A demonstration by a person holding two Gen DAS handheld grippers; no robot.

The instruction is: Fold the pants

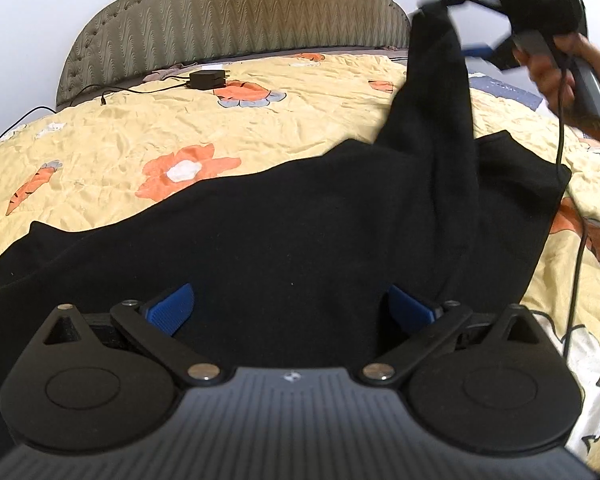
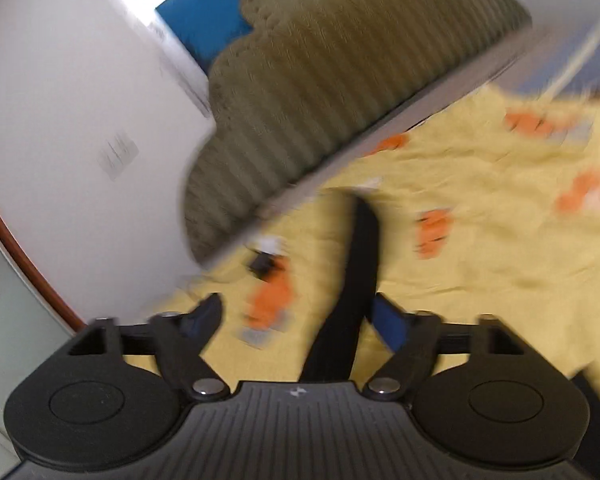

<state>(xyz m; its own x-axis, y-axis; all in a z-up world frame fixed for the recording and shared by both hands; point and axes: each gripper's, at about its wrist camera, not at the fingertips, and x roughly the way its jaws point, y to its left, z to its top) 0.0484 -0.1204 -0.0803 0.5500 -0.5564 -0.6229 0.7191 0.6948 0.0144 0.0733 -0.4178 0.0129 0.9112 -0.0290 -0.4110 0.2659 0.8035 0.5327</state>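
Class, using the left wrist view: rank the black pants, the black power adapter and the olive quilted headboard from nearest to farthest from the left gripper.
1. Black pants: spread directly under and ahead of the left gripper.
2. Black power adapter: farther up the yellow floral bedspread, left of centre.
3. Olive quilted headboard: at the far end of the bed, against the wall.

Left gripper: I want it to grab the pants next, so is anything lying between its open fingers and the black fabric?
Nothing visible: the left gripper hangs open directly over the black pants.
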